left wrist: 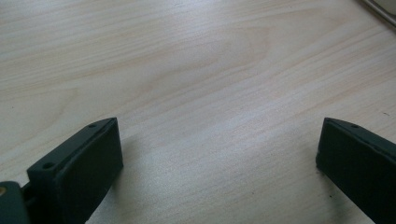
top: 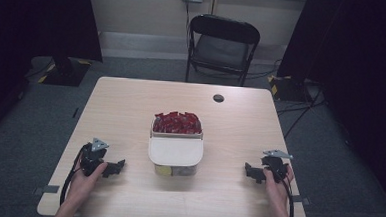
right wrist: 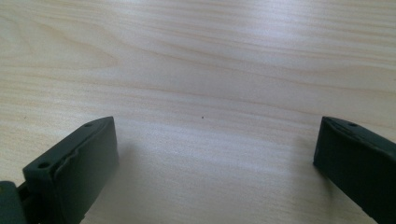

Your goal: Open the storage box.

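A white two-part container [top: 175,152] stands in the middle of the light wooden table [top: 131,105]. Its far compartment holds several red packets [top: 177,122]; a pale lid covers the near part, and something yellowish shows through its front wall. My left gripper [top: 116,166] rests on the table to the container's left, open, its jaws pointing toward it. My right gripper [top: 250,172] rests to the container's right, open, also pointing inward. In the left gripper view the left gripper [left wrist: 219,154] has bare wood between its jaws, and so does the right gripper [right wrist: 217,151] in the right gripper view.
A small dark round hole [top: 218,98] sits near the table's far edge. A black folding chair [top: 222,45] stands beyond the table. Dark curtains hang at both sides, with cables on the grey floor at the right.
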A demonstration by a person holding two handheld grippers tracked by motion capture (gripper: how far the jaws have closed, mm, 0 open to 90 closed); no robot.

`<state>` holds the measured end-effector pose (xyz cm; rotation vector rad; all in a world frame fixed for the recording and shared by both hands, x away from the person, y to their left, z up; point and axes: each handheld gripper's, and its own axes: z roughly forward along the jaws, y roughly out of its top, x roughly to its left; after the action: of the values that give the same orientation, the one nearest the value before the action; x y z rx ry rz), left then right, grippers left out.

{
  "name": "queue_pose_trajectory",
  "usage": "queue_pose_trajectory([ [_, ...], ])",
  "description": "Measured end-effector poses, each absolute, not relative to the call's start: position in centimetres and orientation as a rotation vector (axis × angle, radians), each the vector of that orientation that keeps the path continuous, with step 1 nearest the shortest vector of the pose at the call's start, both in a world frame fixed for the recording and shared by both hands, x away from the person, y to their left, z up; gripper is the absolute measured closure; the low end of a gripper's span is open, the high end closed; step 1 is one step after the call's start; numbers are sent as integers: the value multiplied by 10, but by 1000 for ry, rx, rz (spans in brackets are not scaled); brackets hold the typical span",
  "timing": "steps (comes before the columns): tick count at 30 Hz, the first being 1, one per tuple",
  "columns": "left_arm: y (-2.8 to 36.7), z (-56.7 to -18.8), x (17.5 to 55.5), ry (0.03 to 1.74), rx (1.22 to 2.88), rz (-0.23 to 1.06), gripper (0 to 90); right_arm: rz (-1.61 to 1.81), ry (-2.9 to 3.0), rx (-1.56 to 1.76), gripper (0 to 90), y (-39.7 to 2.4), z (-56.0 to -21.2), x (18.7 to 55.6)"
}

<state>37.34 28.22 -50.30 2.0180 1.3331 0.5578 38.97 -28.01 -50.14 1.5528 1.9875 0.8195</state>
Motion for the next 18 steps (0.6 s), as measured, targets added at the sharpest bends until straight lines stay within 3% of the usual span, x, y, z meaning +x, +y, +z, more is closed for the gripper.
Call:
queue_pose_trajectory([
  [10, 282, -503, 373, 1334, 2017, 554, 0, 813, 1972, 1566, 0, -279, -501, 388],
  [12, 282, -503, 374, 1333, 2017, 551, 0, 815, 1963, 1566, 19, -278, -501, 387],
  [15, 282, -503, 374, 1337, 2010, 553, 0, 827, 1970, 1551, 136, -275, -499, 385],
  [18, 282, -503, 374, 1335, 2011, 553, 0, 856, 1991, 1530, 142, -271, -495, 384],
])
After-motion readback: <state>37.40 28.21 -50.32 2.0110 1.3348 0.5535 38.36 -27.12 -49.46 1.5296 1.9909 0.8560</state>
